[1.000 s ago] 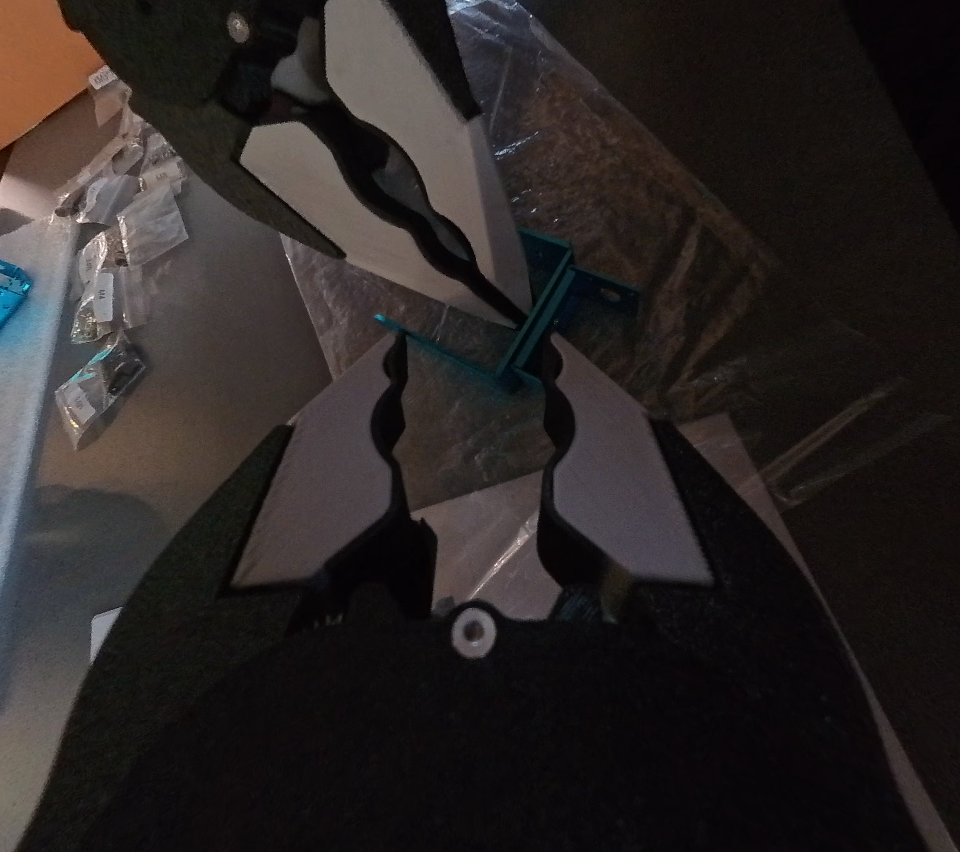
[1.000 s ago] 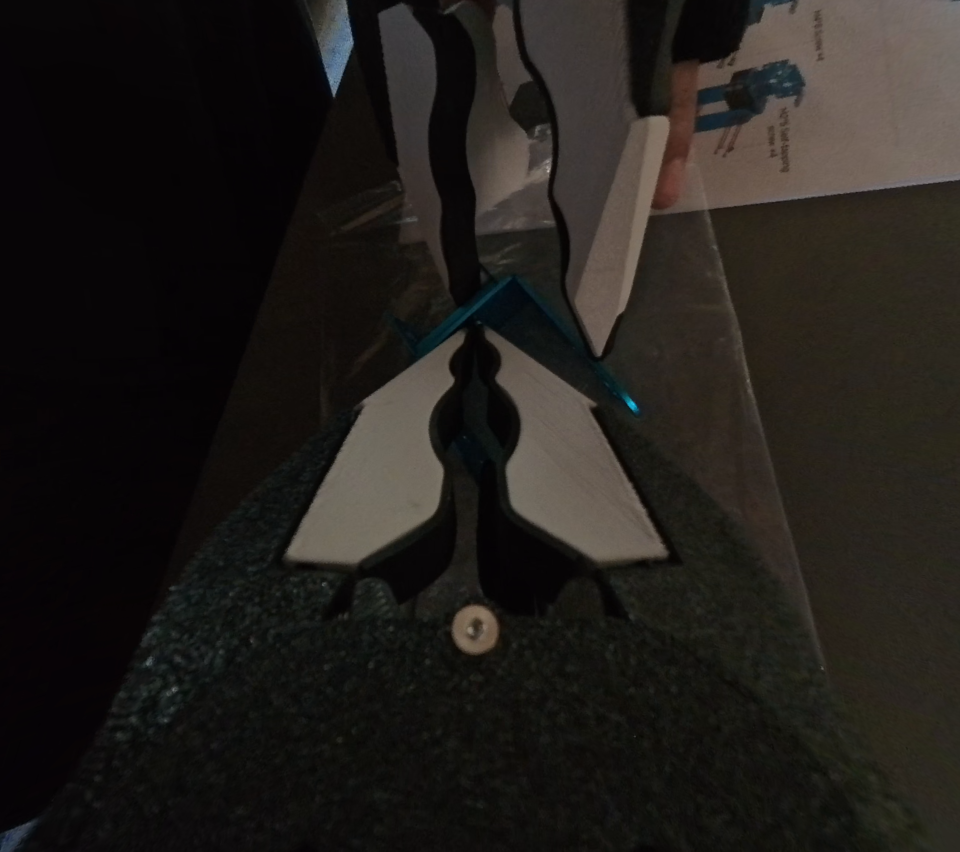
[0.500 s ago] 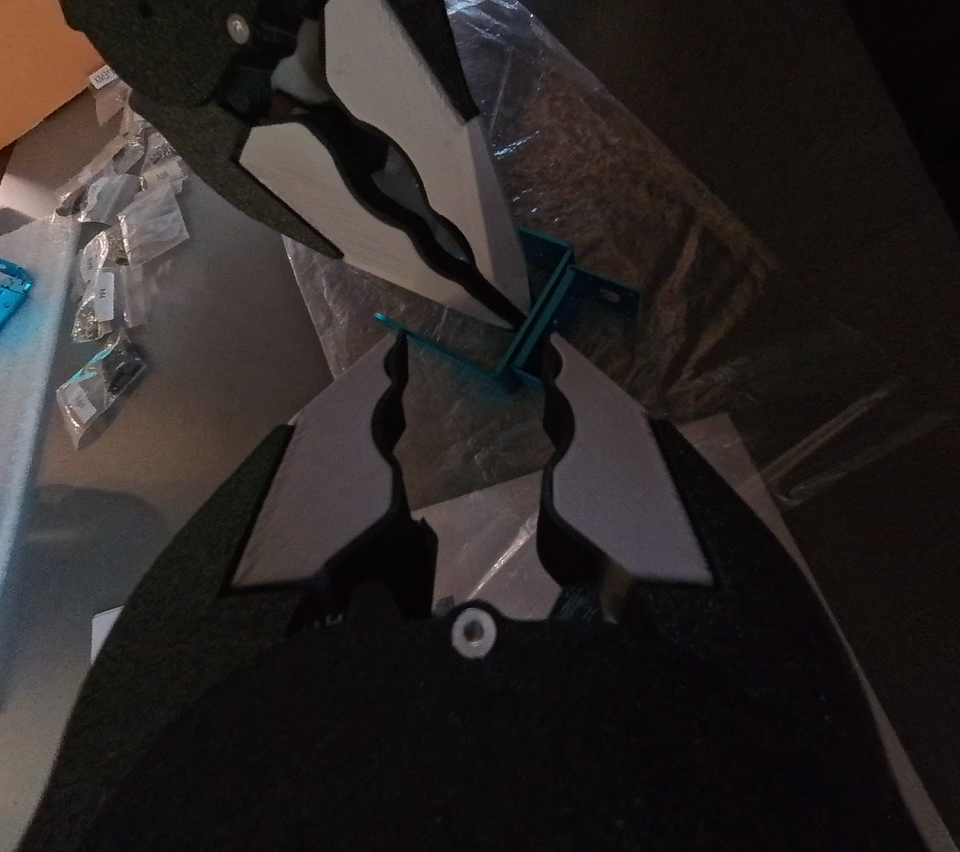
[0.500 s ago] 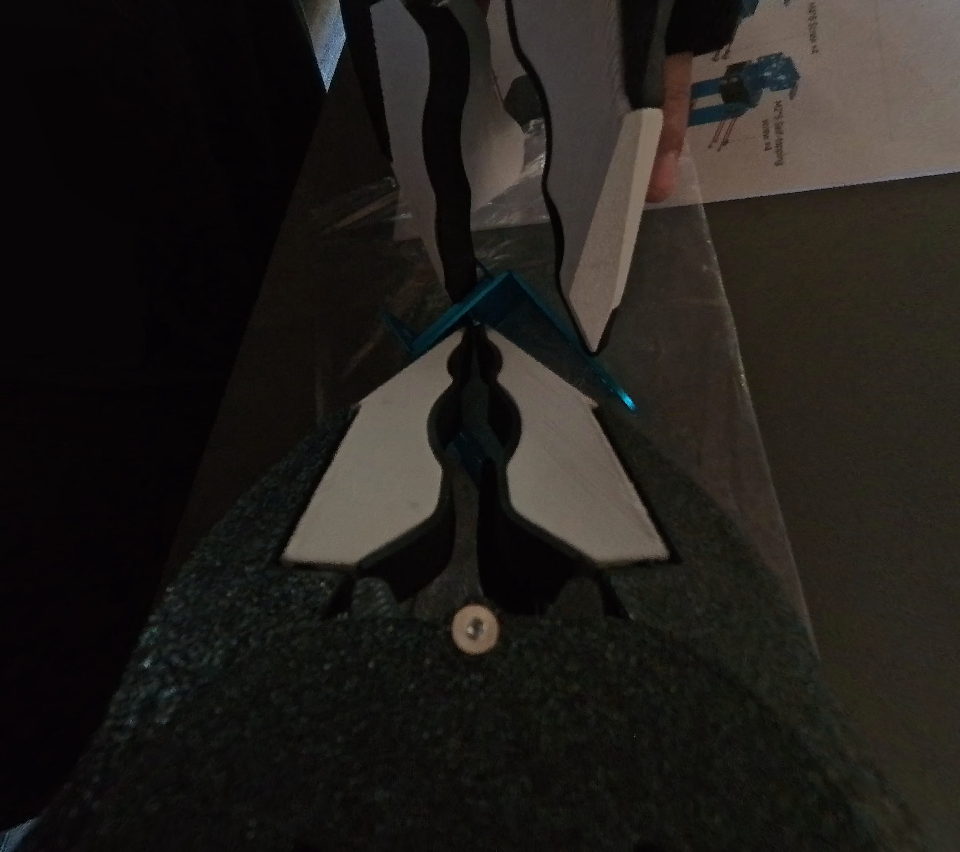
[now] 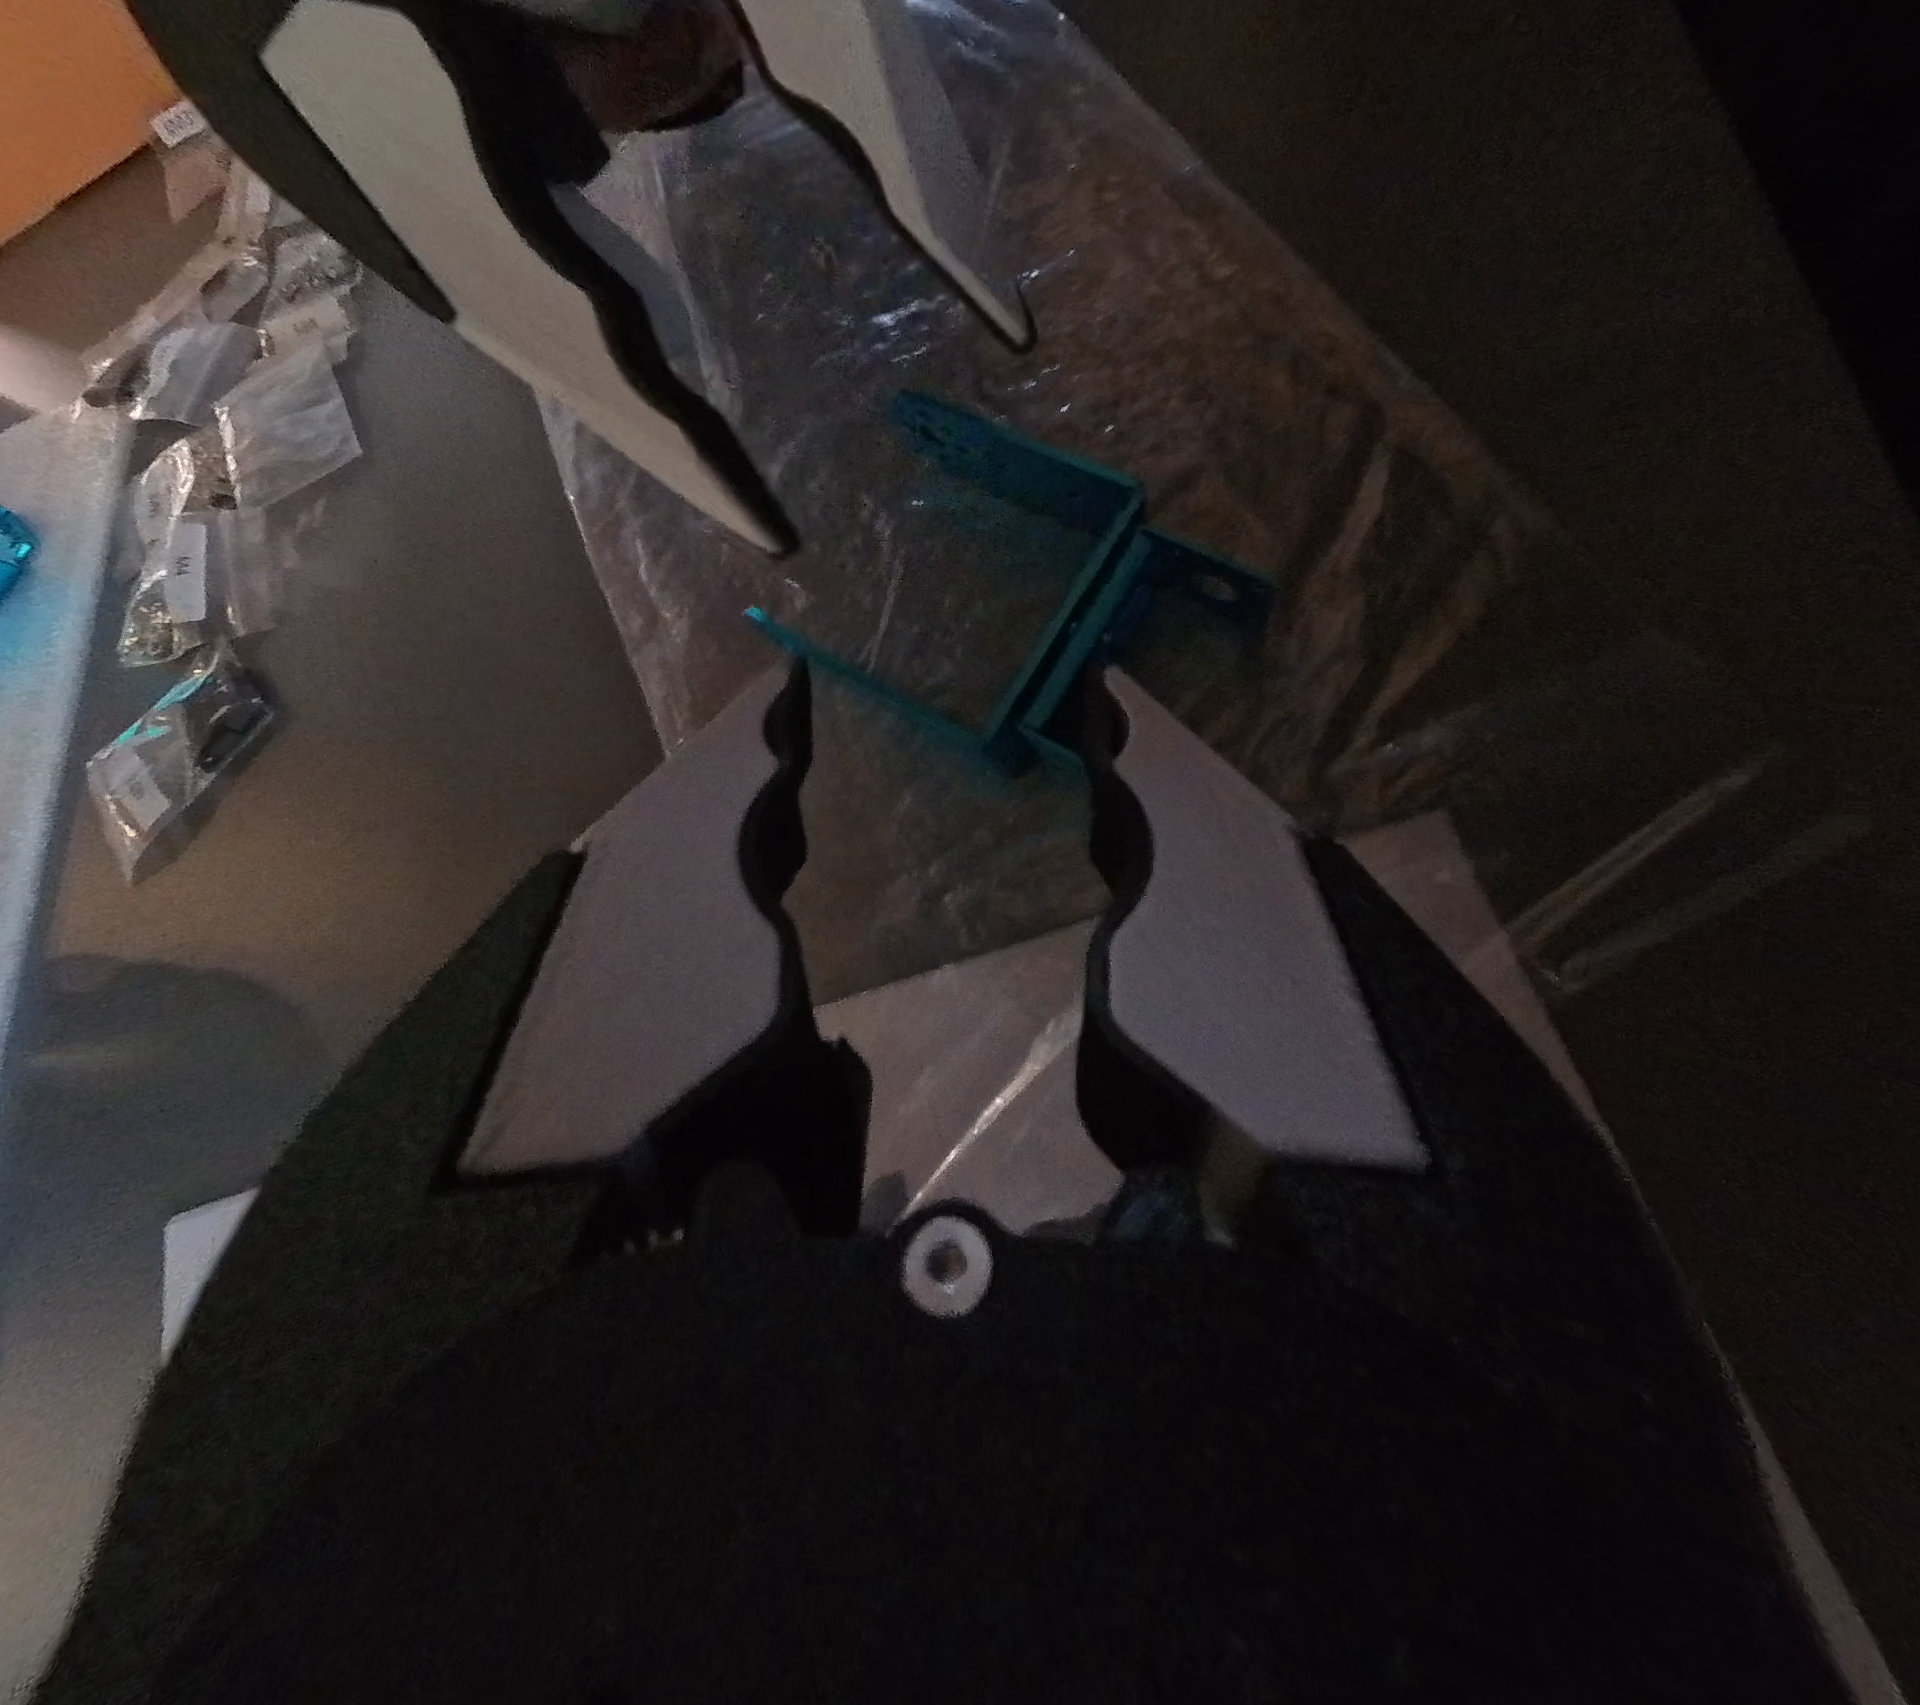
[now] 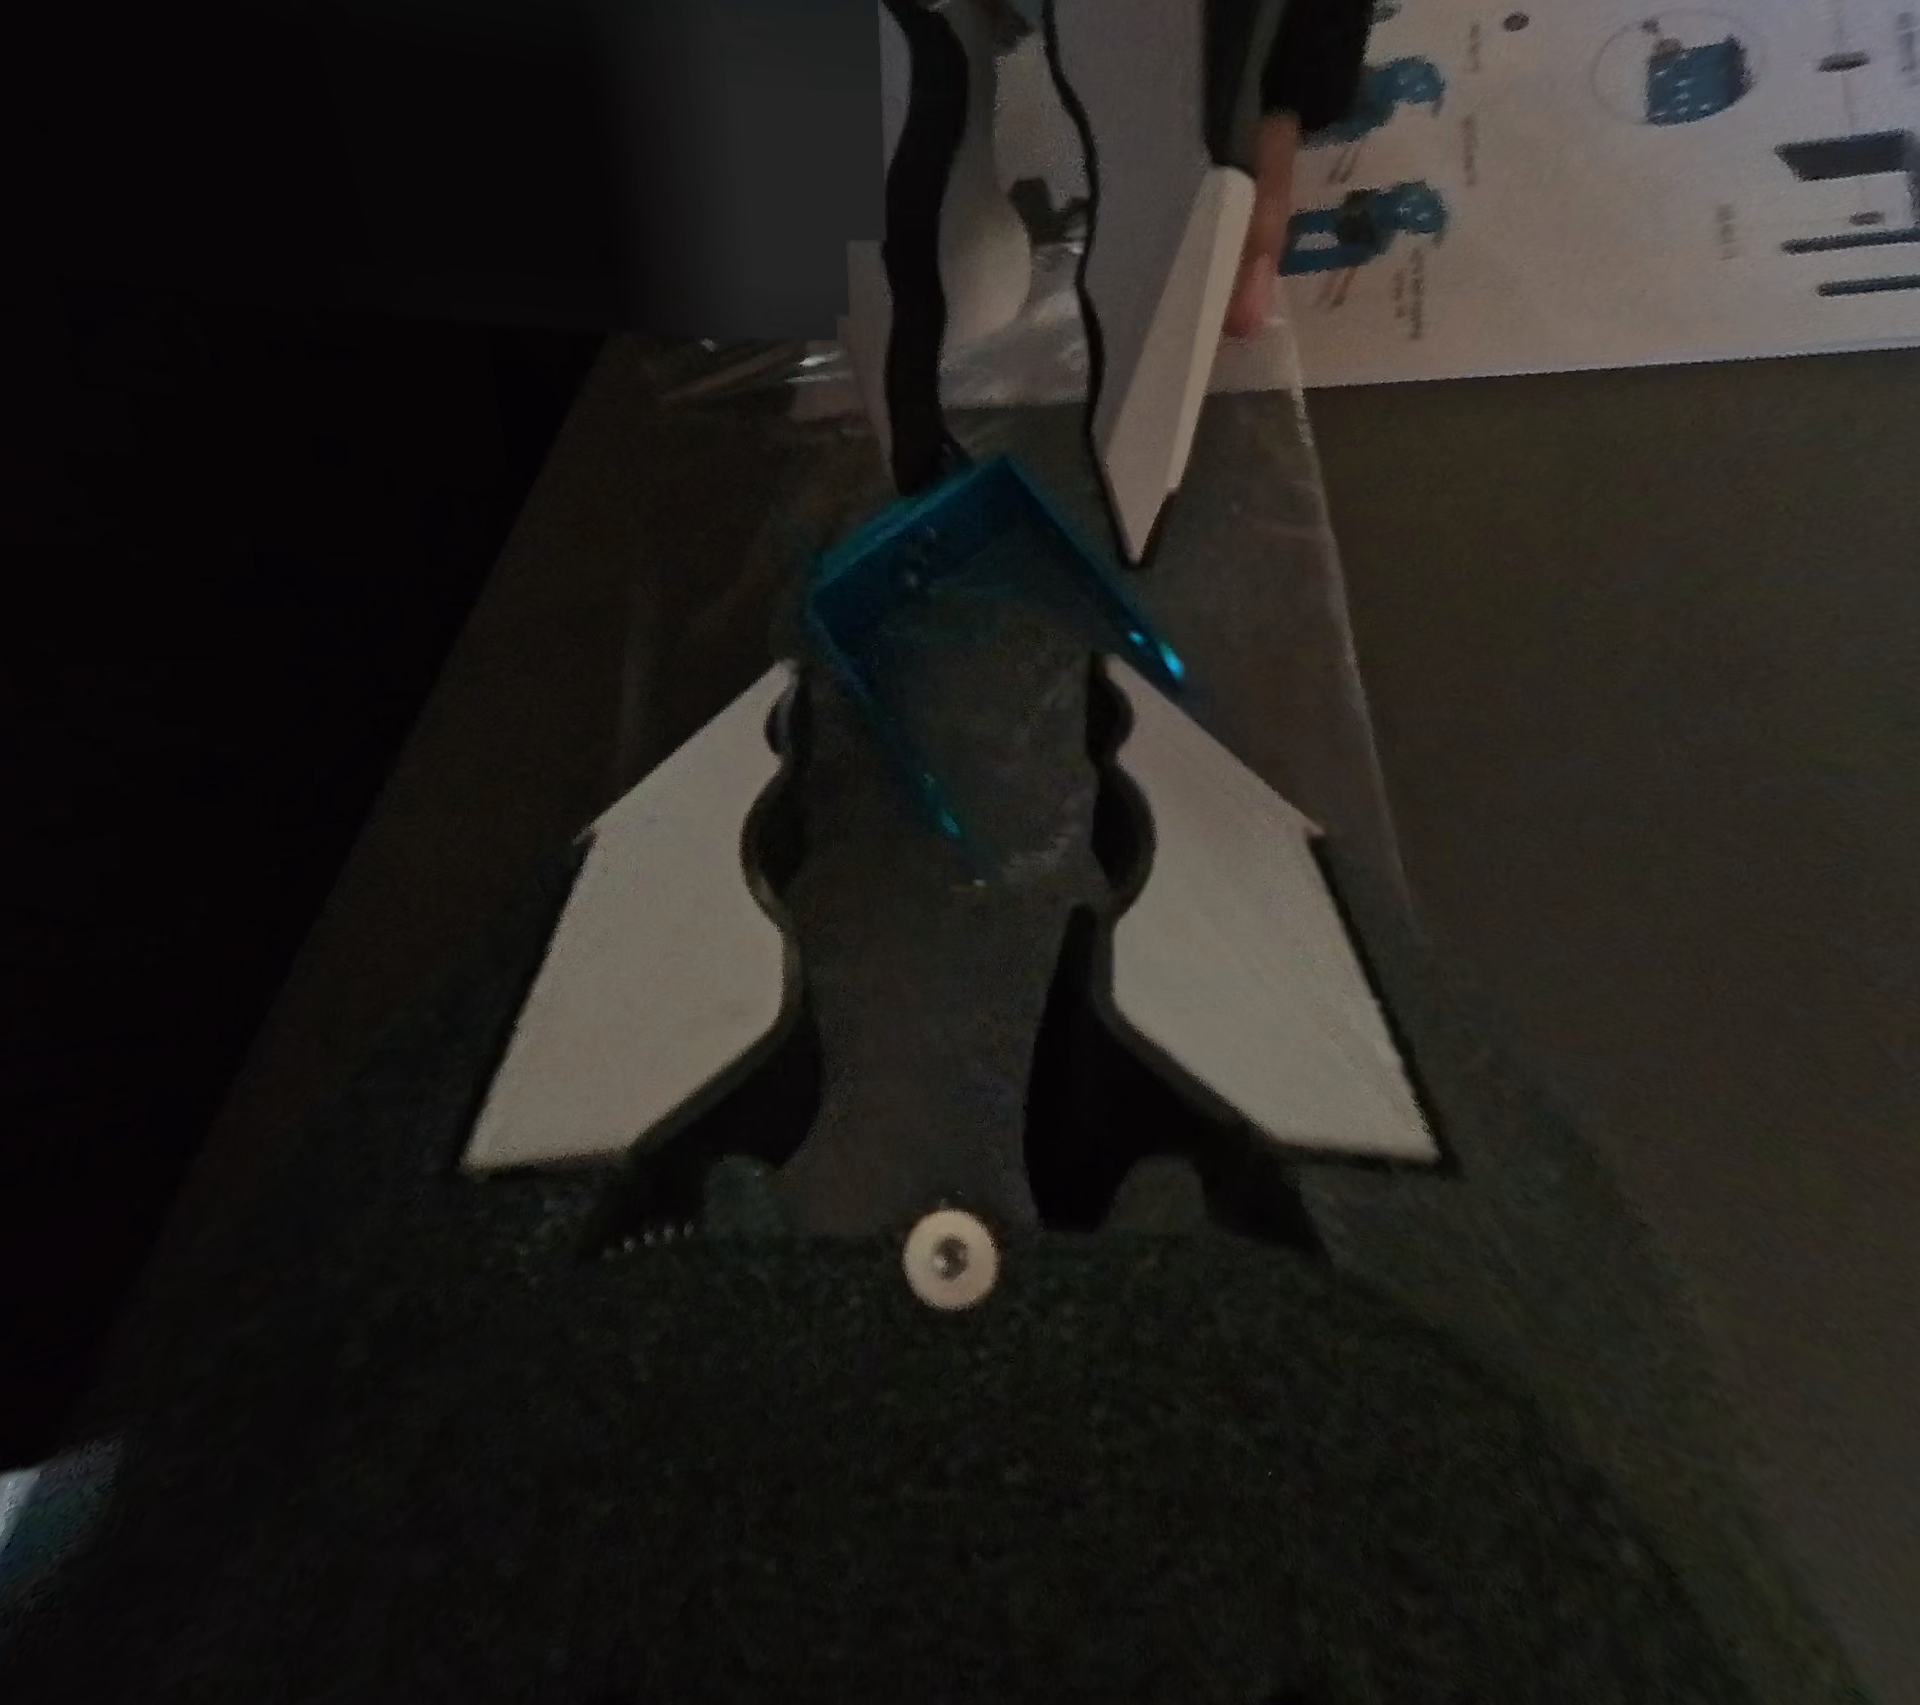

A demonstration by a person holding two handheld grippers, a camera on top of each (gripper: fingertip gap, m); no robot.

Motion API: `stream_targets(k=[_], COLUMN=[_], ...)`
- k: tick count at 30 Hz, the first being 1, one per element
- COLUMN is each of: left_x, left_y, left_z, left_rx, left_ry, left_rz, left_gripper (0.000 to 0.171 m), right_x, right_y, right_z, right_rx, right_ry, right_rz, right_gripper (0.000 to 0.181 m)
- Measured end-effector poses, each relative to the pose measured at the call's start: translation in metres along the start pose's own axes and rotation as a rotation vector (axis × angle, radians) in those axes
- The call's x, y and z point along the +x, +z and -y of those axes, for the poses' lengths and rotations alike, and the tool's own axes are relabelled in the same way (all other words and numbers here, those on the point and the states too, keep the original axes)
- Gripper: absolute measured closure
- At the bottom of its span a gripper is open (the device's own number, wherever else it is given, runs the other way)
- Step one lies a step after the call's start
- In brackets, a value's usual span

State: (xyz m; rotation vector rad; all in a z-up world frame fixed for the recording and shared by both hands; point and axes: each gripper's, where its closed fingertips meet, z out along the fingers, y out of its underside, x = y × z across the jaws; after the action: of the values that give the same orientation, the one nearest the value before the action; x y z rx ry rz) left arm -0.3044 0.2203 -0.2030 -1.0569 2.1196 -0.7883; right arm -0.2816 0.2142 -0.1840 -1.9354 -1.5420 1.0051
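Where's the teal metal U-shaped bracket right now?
The teal metal U-shaped bracket lies on the clear plastic sheet, between the open left gripper and open right gripper, gripped by neither.

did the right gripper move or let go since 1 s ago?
Yes. The right gripper was shut on the blue bracket; now its jaws stand open and it has pulled back from the bracket, which lies on the clear plastic sheet.

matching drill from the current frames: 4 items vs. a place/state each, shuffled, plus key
1. left gripper
2. blue metal bracket
3. small parts bags
4. printed sheet

A. pale, with blue diagrams, lying beyond the dark surface
B. open, fingertips at the bracket
C. lying on clear plastic film
D. scattered far left in the left wrist view

Pairs: 1-B, 2-C, 3-D, 4-A
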Motion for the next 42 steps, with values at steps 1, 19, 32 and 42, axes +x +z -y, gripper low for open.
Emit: stream_targets(k=[1,19,32,42], left_x=[-0.001,0.003,0.012,0.011], left_y=[-0.001,-0.003,-0.018,-0.018], left_z=[0.0,0.003,-0.011,-0.013], left_rx=[-0.001,0.014,-0.01,-0.009], left_ry=[-0.008,-0.025,0.018,-0.027], left_rz=[-0.004,-0.045,-0.133,-0.157], left_gripper=[0.118,0.13,0.132,0.124], right_x=[0.005,0.013,0.008,-0.01], right_y=[-0.001,0.024,0.036,0.01], right_z=[-0.001,-0.018,-0.006,0.011], right_rx=[0.007,-0.177,-0.111,-0.272], right_ry=[-0.02,-0.14,-0.048,-0.152], right_rz=[-0.033,-0.221,-0.166,0.026], right_gripper=[0.119,0.106,0.097,0.156])
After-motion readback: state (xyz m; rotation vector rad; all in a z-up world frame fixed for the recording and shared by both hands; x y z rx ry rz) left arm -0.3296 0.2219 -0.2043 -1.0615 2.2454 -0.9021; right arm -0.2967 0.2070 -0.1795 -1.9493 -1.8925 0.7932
